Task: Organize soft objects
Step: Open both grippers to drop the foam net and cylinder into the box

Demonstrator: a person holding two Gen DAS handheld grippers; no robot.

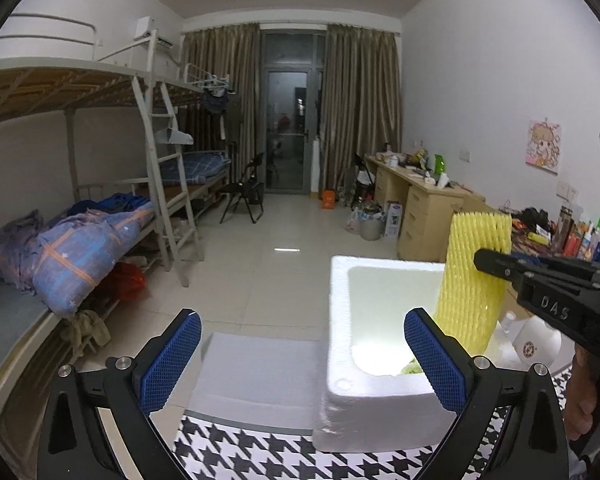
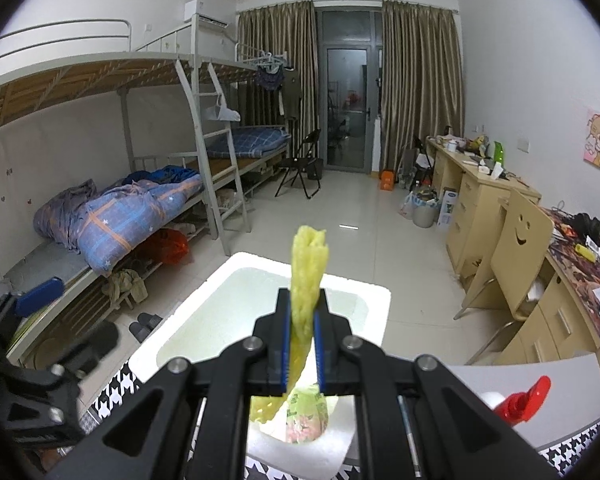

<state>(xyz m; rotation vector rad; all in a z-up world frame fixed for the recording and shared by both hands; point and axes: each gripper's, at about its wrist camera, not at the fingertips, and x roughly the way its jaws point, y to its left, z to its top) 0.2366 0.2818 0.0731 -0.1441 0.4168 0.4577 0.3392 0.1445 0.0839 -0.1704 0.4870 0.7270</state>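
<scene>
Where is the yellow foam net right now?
The yellow foam net is pinched upright in the shut right gripper, held over the open white foam box; in the left wrist view it hangs at the box's right edge.

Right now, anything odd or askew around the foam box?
Nothing spilled or damaged. The yellow foam net is pinched flat in the right gripper and hangs tilted over the white foam box. The left gripper is open and empty.

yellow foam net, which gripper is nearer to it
Right. The right gripper has its jaws shut on the yellow foam net, holding it above the white foam box. The left gripper is open and apart from it, off to its left.
</scene>
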